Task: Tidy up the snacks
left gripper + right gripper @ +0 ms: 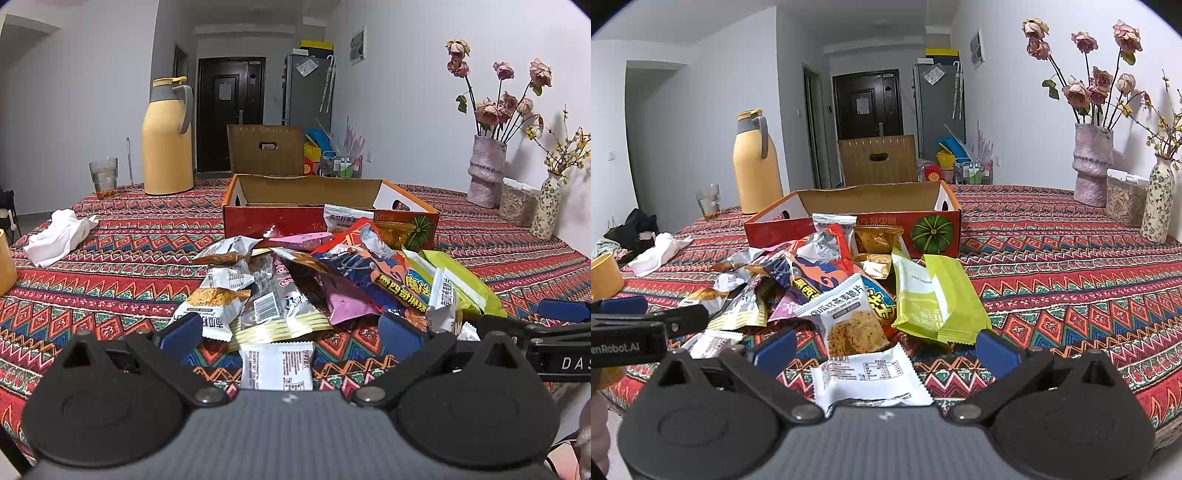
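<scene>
A heap of several snack packets lies on the patterned tablecloth in front of an open red cardboard box. The heap holds a red and blue packet, a lime-green packet, a silver packet and small white cracker packets. My left gripper is open just before the heap, a white packet lying between its blue pads. My right gripper is open too, with another white packet flat between its fingers.
A yellow thermos jug and a glass stand at the back left. A crumpled white cloth lies left. Vases with dried flowers and a clear container stand right. A wooden chair back rises behind the box.
</scene>
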### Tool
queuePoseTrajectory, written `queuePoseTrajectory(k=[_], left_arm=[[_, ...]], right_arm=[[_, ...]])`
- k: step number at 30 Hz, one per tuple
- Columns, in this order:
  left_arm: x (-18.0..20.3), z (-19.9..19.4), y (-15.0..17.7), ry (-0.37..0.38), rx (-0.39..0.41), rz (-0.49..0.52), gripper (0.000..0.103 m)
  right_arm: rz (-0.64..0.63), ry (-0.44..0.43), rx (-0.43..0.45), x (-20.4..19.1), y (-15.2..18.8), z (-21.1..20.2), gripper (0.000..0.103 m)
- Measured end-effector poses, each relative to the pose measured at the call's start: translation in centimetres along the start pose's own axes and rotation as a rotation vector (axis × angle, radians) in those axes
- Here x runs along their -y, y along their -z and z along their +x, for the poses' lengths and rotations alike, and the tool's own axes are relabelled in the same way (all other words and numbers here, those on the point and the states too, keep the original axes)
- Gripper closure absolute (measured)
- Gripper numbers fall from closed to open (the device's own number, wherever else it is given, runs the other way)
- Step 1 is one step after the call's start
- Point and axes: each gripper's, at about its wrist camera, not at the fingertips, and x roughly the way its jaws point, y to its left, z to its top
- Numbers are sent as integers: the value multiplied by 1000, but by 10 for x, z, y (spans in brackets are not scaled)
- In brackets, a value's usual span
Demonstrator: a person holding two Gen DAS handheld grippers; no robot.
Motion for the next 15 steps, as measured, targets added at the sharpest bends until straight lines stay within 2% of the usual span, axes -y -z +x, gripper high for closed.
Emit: queuePoseTrajectory(k=[15], left_arm=[[-1,-1,3,4,-2,-7,0]], right_arm=[[-1,0,-2,0,0,1,0]])
